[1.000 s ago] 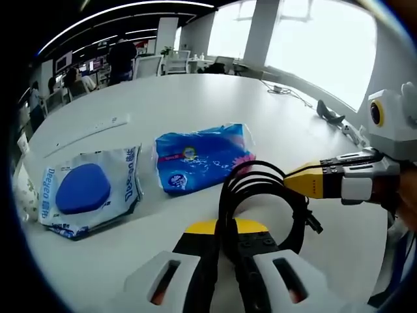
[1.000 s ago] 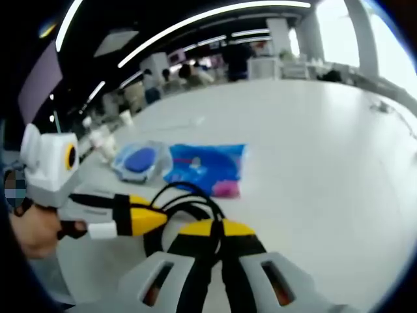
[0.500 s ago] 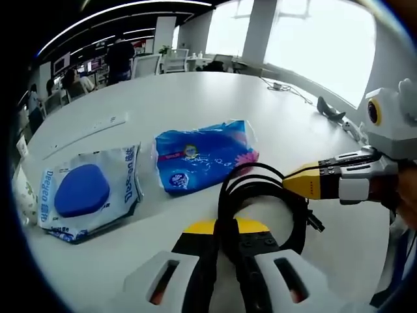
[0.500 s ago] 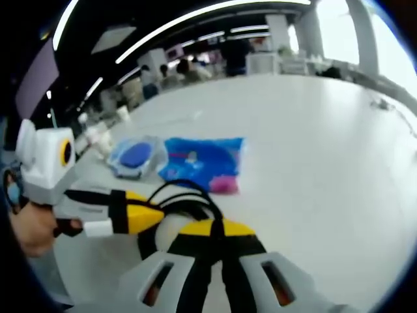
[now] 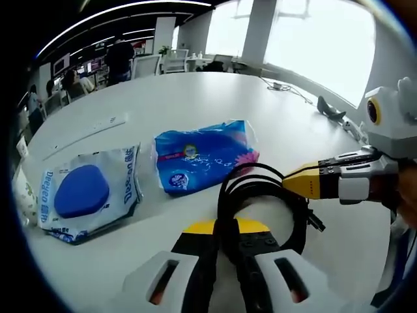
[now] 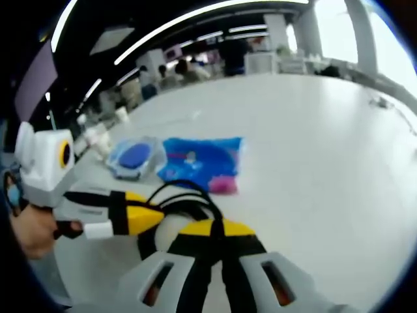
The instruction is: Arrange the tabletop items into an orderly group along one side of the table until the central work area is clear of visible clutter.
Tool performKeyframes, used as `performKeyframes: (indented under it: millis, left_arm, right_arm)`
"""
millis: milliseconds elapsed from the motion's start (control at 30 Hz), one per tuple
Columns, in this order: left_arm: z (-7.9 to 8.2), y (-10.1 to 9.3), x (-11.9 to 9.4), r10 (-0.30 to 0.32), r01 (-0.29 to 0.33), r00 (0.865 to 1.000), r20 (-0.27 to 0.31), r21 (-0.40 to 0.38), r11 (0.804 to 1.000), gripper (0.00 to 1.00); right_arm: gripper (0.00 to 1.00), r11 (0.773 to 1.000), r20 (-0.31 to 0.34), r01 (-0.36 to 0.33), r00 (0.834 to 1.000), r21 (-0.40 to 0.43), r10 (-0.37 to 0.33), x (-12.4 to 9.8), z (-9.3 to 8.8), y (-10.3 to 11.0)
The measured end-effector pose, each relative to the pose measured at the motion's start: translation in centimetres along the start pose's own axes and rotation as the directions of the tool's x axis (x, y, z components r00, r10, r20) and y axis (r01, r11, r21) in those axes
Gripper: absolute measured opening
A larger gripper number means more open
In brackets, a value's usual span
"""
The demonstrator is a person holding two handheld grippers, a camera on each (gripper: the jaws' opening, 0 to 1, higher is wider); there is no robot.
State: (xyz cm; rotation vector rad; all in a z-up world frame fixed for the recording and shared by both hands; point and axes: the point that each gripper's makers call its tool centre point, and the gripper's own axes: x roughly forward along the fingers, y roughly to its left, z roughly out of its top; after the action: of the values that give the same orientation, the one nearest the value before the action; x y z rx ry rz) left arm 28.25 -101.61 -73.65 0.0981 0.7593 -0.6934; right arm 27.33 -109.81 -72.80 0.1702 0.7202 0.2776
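My left hand-held gripper (image 5: 226,229) is closed on a coil of black cable (image 5: 260,202), its jaws pinched together on the near side of the loop. In the left gripper view my right hand-held gripper (image 5: 291,183) comes in from the right, its yellow tip touching the far right side of the same coil. In the right gripper view that right hand-held gripper (image 6: 213,229) has its jaws pressed together with the cable (image 6: 179,199) running up from between them, so it is gripping the cable too, and the left hand-held gripper (image 6: 158,218) reaches in from the left with my hand (image 6: 32,231) behind it.

The coil sits low over the white tabletop (image 5: 195,98), near its close edge. Just beyond the cable lies a blue tissue pack (image 5: 202,155), flat on the tabletop, and to the left of it, close beside it, a clear wipes pack (image 5: 88,190) with a blue oval lid, also flat. In the right gripper view the tissue pack (image 6: 202,162) and the wipes pack (image 6: 133,156) lie side by side beyond the cable. Farther left and back, a long white strip (image 5: 85,132) lies on the tabletop, well apart from the packs. At the far right edge, a small dark object (image 5: 330,114) rests near the window side; I cannot tell what it is.
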Motion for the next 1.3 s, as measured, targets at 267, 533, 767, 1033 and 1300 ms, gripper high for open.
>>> performKeyframes:
  millis: [267, 533, 767, 1033, 1300]
  left_arm:
    - [0.2, 0.5, -0.1, 0.017, -0.017, 1.000, 0.008, -0.003, 1.000, 0.17]
    - [1.1, 2.6, -0.9, 0.079, -0.079, 0.996, 0.037, -0.008, 0.997, 0.51]
    - [1.1, 3.0, -1.5, 0.094, -0.095, 0.995, 0.036, 0.012, 0.995, 0.62]
    - [0.7, 4.5, -3.7, 0.117, -0.119, 0.992, 0.052, 0.037, 0.992, 0.71]
    - [-0.3, 7.4, -6.6, 0.151, -0.152, 0.987, 0.054, 0.028, 0.988, 0.77]
  right_arm:
    - [0.05, 0.999, 0.034, -0.004, 0.999, -0.037, 0.006, -0.5, 0.9, 0.2]
    - [0.46, 0.999, 0.050, 0.032, 0.998, -0.043, -0.030, -0.8, 1.4, 0.0]
    - [0.47, 0.998, 0.056, 0.028, 0.998, -0.063, -0.024, -1.2, 1.6, 0.7]
    - [0.64, 0.992, 0.122, 0.001, 0.992, -0.130, 0.015, -1.9, 3.0, 2.5]
    - [0.70, 0.988, 0.129, -0.005, 0.991, -0.153, 0.024, -2.6, 2.7, 4.0]
